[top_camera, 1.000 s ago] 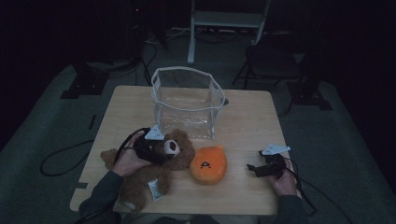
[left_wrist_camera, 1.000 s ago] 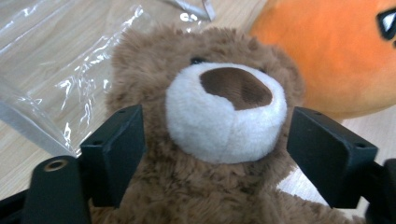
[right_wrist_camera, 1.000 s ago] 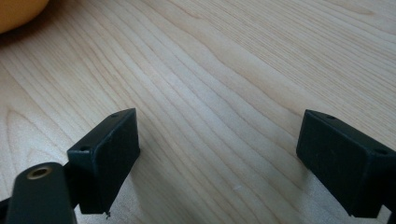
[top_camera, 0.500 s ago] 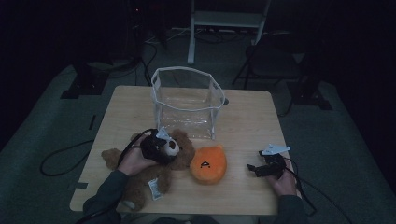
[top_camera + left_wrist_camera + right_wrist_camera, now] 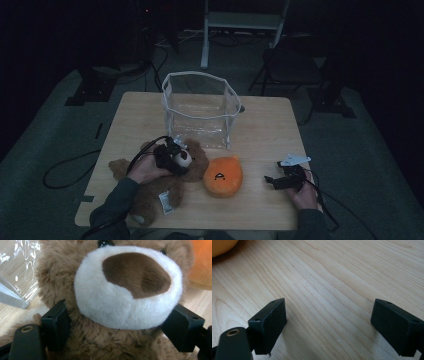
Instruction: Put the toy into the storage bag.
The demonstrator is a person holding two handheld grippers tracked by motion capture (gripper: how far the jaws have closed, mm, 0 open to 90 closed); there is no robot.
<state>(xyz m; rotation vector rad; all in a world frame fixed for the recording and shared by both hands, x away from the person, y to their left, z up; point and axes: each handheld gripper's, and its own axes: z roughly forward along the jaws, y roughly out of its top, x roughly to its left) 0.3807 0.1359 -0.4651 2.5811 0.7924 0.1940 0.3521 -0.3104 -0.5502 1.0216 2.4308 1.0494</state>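
- Left gripper [image 5: 120,332] has its jaws spread wide around a brown teddy bear's [image 5: 125,290] neck, under the white muzzle.
- Right gripper [image 5: 332,327] rests wide apart and empty on the wooden table [image 5: 337,277].

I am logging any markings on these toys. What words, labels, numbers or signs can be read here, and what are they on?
None can be read.
White tag on the brown teddy bear: print too small to read.
Orange plush: a black stitched mark, not clearly a letter.
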